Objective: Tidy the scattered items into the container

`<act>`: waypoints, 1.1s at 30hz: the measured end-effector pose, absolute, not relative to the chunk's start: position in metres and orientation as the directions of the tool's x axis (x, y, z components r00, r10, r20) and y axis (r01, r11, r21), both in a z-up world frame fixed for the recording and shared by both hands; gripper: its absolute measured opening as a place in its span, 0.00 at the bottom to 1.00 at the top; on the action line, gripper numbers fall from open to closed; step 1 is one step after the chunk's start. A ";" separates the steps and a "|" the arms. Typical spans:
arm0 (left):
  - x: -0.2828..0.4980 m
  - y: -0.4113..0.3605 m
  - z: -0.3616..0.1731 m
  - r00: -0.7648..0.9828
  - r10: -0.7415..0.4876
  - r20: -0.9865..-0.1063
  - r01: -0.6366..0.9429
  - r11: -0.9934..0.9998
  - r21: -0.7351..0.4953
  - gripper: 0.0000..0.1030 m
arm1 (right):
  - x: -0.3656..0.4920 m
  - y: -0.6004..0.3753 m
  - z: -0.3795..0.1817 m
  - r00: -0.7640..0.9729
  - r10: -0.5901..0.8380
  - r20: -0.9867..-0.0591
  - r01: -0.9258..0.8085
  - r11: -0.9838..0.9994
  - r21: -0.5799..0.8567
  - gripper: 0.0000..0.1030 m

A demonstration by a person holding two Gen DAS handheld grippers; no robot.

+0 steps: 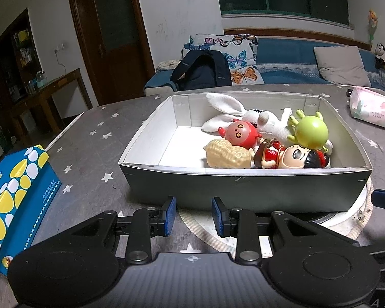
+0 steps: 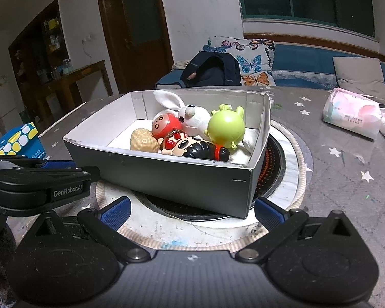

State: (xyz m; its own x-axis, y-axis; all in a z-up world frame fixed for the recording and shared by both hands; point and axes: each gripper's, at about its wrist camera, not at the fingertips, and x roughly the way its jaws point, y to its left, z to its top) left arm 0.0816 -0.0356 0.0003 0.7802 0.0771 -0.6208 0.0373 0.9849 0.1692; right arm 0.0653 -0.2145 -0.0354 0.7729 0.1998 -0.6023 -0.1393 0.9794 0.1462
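Observation:
A grey cardboard box [image 1: 243, 187] [image 2: 182, 179] with a white inside sits on the table over a round inset plate [image 2: 287, 179]. It holds a white plush rabbit [image 1: 267, 120] [image 2: 192, 118], a red round toy [image 1: 240, 134] [image 2: 165, 125], a green round toy [image 1: 311, 132] [image 2: 225, 128], a beige peanut-shaped toy [image 1: 228, 156] [image 2: 143, 141] and a black-haired doll [image 1: 292, 157] [image 2: 195, 147]. My left gripper [image 1: 193, 217] is in front of the box, narrowly open and empty. My right gripper [image 2: 192, 211] is wide open and empty before the box's near corner.
A blue and yellow tissue box [image 1: 15, 192] [image 2: 18, 141] stands at the table's left edge. Pink tissue packs [image 1: 372, 111] [image 2: 351, 115] lie at the right. The left gripper's body shows at the left of the right wrist view [image 2: 38, 182]. A sofa with cushions is behind the table.

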 end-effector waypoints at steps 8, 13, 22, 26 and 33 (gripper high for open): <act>0.089 -0.035 -0.003 0.770 0.084 -0.632 0.035 0.984 0.174 0.33 | 0.071 -0.212 -0.037 0.765 0.188 -0.616 -0.130 0.982 0.138 1.00; 0.094 -0.033 -0.004 0.765 0.086 -0.638 0.036 0.984 0.175 0.33 | 0.075 -0.210 -0.038 0.760 0.184 -0.624 -0.127 0.983 0.136 1.00; 0.102 -0.032 -0.008 0.753 0.084 -0.652 0.038 0.984 0.172 0.33 | 0.081 -0.209 -0.040 0.751 0.184 -0.634 -0.123 0.983 0.139 1.00; 0.105 -0.030 -0.009 0.751 0.085 -0.655 0.037 0.985 0.170 0.33 | 0.083 -0.208 -0.041 0.748 0.179 -0.640 -0.117 0.984 0.138 1.00; 0.109 -0.030 -0.010 0.747 0.082 -0.660 0.040 0.985 0.168 0.33 | 0.086 -0.208 -0.041 0.744 0.171 -0.646 -0.110 0.985 0.133 1.00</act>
State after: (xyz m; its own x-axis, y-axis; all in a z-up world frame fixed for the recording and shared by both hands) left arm 0.1088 -0.0298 -0.0103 0.7468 0.0824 -0.6600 0.0402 0.9849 0.1684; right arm 0.0862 -0.2079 -0.0413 0.7441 0.1706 -0.6460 -0.1100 0.9849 0.1334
